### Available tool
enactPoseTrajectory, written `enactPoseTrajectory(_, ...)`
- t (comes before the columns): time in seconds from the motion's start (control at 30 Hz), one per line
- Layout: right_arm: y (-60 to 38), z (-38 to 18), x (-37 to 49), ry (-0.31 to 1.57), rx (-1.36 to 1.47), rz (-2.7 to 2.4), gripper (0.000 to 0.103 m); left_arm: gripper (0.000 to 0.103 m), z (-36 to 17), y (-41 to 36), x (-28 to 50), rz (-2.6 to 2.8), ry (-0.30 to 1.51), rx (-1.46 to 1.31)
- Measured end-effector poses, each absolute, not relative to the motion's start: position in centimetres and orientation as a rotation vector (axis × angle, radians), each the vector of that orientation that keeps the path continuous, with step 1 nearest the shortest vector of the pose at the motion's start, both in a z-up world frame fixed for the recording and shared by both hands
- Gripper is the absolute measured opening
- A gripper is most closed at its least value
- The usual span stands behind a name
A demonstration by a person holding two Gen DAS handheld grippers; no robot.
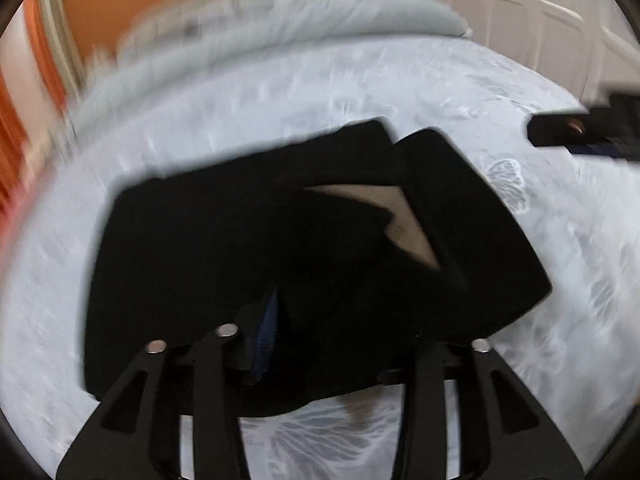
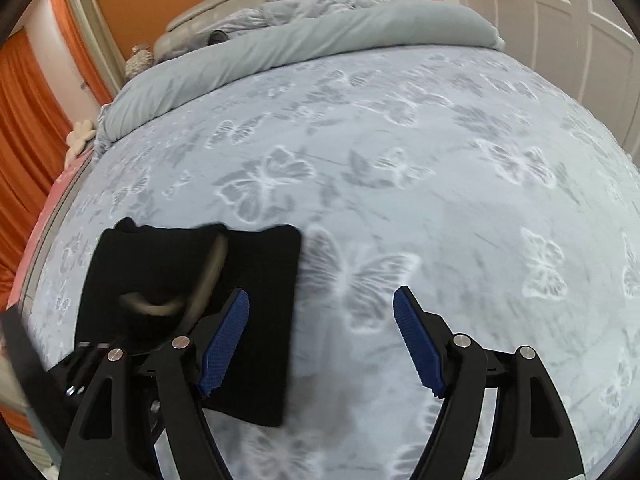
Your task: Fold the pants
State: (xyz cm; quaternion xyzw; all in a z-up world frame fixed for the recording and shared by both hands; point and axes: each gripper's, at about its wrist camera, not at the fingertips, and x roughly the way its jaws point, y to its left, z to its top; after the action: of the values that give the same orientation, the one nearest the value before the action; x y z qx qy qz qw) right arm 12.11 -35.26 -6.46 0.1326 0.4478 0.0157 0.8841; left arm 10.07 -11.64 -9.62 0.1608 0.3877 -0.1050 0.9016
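The black pants [image 1: 280, 248] lie folded into a compact bundle on the bed, with a beige inner lining [image 1: 404, 216] showing at a fold. In the left wrist view my left gripper [image 1: 316, 344] is right over the near edge of the pants; its fingertips are hidden by the black cloth, and only one blue pad [image 1: 270, 320] shows. In the right wrist view the pants [image 2: 256, 280] lie at the lower left. My right gripper [image 2: 320, 344] is open and empty, its left finger [image 2: 224, 340] over the pants' right edge. The right gripper also shows at the left wrist view's right edge [image 1: 584, 132].
The bed has a pale blue cover with a butterfly print [image 2: 400, 160]. A grey duvet [image 2: 320, 36] and pillows lie at the head. White closet doors [image 2: 560, 20] stand to the right, orange curtains [image 2: 24, 120] to the left.
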Motion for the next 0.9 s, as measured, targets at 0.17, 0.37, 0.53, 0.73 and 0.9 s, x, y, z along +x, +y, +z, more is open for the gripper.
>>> enactPoseTrajectory(0.17, -35.6, -5.8, 12.1, 0.922, 0.371, 0.121, 0.077, 0.096, -2.4, -7.0, 7.2, -0.359, 0.704, 0.102)
enactPoseTrajectory(0.37, -30.3, -8.1, 14.1, 1.033, 0.483, 0.317, 0.084, 0.098, 0.6, 0.9, 8.2, -0.135, 0.585, -0.033)
enactPoseTrajectory(0.53, -24.8, -10.4, 15.4, 1.089, 0.378, 0.346, 0.084, 0.098, -1.4, 6.3, 11.1, 0.045, 0.698, -0.092)
enactPoseTrajectory(0.73, -21.6, -10.2, 16.2, 1.034, 0.276, 0.297, 0.021, 0.098, -1.7, 9.2, 10.6, 0.124, 0.687, -0.088)
enactPoseTrajectory(0.9, -23.5, -3.0, 13.9, 0.843, 0.292, 0.345, 0.01, 0.098, -1.3, 11.0, 10.2, 0.132, 0.678, -0.12)
